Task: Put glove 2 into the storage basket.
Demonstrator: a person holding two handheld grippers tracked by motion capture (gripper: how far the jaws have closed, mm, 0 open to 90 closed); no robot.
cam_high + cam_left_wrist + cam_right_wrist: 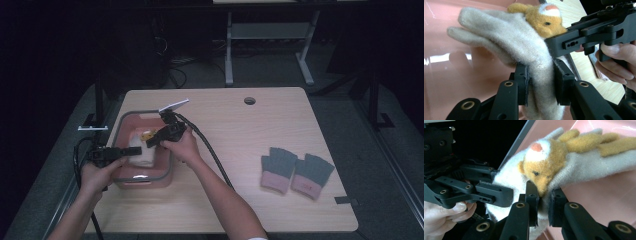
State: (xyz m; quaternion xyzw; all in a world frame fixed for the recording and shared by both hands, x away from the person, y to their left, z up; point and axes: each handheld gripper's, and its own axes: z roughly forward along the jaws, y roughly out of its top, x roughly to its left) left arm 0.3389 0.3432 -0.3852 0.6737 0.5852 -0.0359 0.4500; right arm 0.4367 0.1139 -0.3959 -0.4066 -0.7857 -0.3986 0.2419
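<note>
High view had both grippers, left gripper [540, 82] and right gripper [543, 205], clamped on the cream glove [140, 151] over the pink bin [167, 165]; lift-out unfinished, grey gloves [296, 172] already on table [240, 145].

Work surface: a light wood-grain table [260, 130] with rounded corners and a round cable hole [249, 100] near its far edge. A small dark strip [346, 200] lies at the near right edge. Floor [350, 107]: grey, carpet-like, visible on both sides and beyond the table. Behind it stands a second desk on a pale metal frame [270, 35] — two legs with flat feet and a crossbar. Loose black cables [175, 65] lie on the floor under that area. A dark stand [375, 100] rises at right — another dark post [98, 102] at left. Lighting: the table is lit; the room's far side and upper corners are in deep shadow.
</note>
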